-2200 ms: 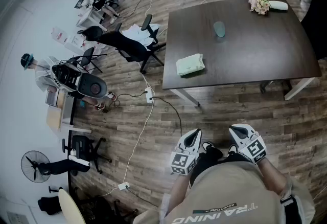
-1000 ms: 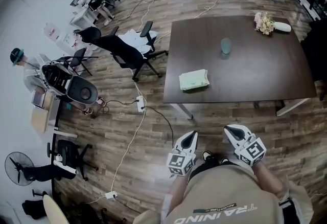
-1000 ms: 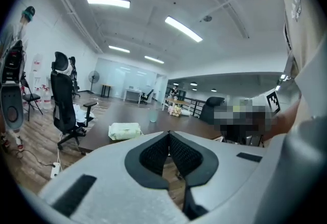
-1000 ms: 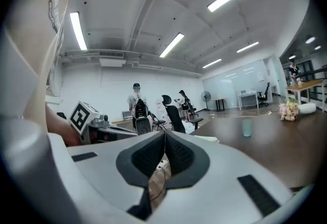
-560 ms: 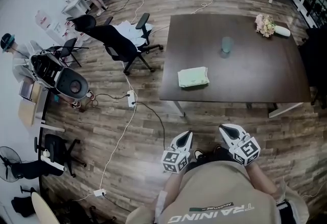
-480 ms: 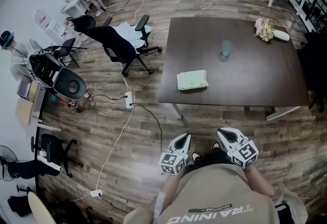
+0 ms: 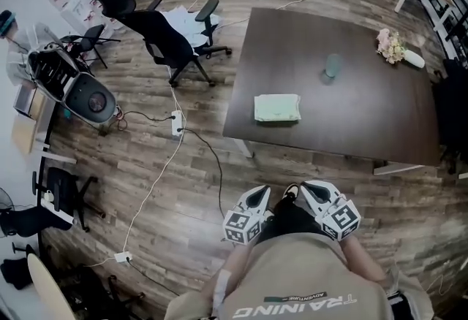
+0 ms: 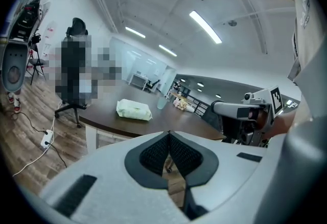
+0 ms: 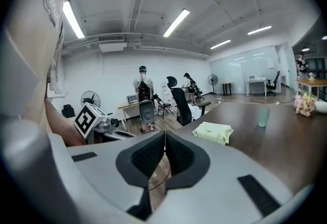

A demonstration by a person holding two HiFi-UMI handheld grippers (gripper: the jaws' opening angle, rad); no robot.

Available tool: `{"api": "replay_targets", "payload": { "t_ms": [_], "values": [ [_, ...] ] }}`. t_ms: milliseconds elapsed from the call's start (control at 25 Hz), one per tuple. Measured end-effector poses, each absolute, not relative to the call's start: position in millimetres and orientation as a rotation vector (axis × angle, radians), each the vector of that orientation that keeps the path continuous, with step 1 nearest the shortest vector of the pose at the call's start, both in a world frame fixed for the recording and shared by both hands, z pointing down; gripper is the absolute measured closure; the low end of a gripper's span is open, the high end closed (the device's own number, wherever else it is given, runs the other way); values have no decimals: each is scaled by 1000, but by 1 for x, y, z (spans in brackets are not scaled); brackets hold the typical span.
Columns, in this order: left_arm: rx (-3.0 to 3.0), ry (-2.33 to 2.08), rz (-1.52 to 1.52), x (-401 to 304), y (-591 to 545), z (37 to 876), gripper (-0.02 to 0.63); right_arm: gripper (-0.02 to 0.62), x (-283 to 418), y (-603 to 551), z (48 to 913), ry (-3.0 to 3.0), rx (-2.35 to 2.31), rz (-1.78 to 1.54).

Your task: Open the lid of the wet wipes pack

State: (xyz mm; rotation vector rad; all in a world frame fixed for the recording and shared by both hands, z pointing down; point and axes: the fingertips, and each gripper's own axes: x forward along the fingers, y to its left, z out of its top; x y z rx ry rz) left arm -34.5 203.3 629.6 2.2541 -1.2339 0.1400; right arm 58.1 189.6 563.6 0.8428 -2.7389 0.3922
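Task not begun: wet wipes pack left untouched on tabletop. Left gripper and right gripper are held well short of it, fingers pressed together, empty.

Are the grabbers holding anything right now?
Nothing. The left gripper and the right gripper are both shut and empty; the wet wipes pack lies apart from them on the table.

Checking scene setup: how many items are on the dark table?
3: wipes pack near the front left corner, cup in the middle, flowers at the far right corner. Nothing seems hidden.
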Motion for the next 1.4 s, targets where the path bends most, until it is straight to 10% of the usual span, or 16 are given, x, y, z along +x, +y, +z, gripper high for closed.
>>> {"api": "replay_targets", "payload": {
  "t_ms": [1400],
  "values": [
    [2430, -1167, 318, -13, -15, 584, 597, 580, 101, 2, 605, -2730, 945, 478]
  ]
}}
